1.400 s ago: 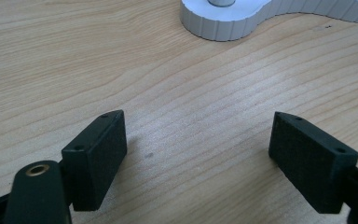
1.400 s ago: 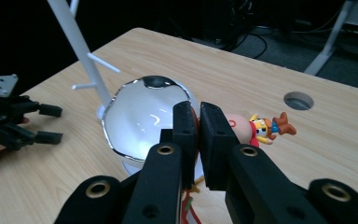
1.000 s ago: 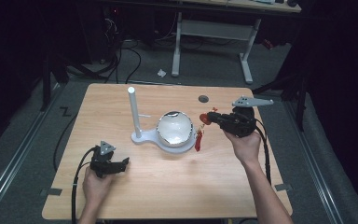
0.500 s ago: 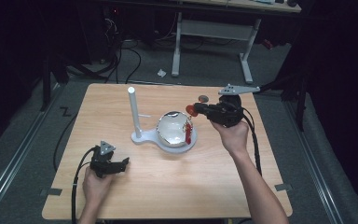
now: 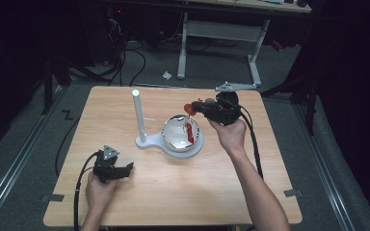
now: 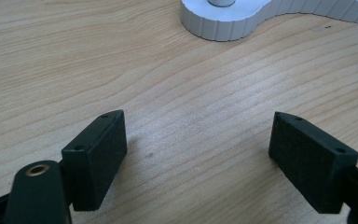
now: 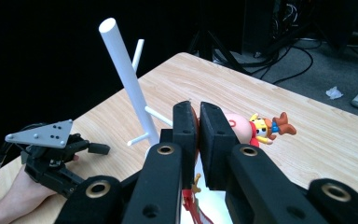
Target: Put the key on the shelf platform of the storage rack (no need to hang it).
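High view. The right tongs [image 5: 198, 107], held above the far right part of the wooden surface [image 5: 173, 192], pinched a small red figurine charm [image 5: 189, 108] by its strap; a red cord with a tassel [image 5: 189, 131] hung from it over the white stand [image 5: 147, 141], whose upright post [image 5: 137, 113] rose beside a shiny round dish [image 5: 179, 134]. The left tongs [image 5: 120, 169] rested near the front left edge, well apart from the stand.

Left gripper view. The left tongs [image 6: 196, 158] stood spread, with nothing between the pads but bare wood; the ribbed base of the stand [image 6: 233, 23] lay ahead.

Right gripper view. The right tongs [image 7: 198, 140] were pressed together on the strap, the figurine [image 7: 261, 128] jutting past the pads. The post [image 7: 126, 70] carried thin side pegs [image 7: 156, 116] (probably the hanging points), and the left tongs [image 7: 56, 154] appeared beyond.

Risk. The grip lay on a thin strap alone, so a quick swing could let the charm slip out. The dangling cord could snag on the dish or a wrong peg, and a nudge to the light stand, unbraced by the left tongs, might shift or tip it.
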### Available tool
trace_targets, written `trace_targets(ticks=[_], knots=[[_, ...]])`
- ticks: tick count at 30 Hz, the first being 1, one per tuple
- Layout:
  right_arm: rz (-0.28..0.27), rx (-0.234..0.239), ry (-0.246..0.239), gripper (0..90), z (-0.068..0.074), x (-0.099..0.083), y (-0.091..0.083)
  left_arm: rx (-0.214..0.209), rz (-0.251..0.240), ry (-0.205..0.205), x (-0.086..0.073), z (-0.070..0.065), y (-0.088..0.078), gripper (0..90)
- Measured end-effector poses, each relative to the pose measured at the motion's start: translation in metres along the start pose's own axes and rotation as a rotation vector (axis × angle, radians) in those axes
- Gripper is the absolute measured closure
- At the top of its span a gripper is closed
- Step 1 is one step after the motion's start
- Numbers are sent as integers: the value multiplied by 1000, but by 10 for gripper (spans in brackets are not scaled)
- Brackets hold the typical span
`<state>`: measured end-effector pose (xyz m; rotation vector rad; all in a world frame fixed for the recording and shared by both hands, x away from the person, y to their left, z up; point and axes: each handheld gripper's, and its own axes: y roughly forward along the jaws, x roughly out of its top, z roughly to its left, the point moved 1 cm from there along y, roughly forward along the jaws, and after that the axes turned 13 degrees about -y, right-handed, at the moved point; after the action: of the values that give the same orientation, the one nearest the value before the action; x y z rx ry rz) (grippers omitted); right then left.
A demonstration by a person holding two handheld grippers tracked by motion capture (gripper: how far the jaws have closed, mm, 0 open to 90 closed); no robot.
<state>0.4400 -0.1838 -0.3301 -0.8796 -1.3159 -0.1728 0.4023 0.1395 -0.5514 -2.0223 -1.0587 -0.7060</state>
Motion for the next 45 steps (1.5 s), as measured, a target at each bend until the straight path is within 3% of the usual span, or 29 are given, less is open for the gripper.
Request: trace_targets(ticks=[14,32,45], knots=[[42,38,29,861,9,-19,31,1,0,2,0,0,0,195],[66,52,75,860,9,-41,47,1,0,3,0,0,0,195],[92,33,109,860,2,-52,59,0,0,2,0,0,0,195]])
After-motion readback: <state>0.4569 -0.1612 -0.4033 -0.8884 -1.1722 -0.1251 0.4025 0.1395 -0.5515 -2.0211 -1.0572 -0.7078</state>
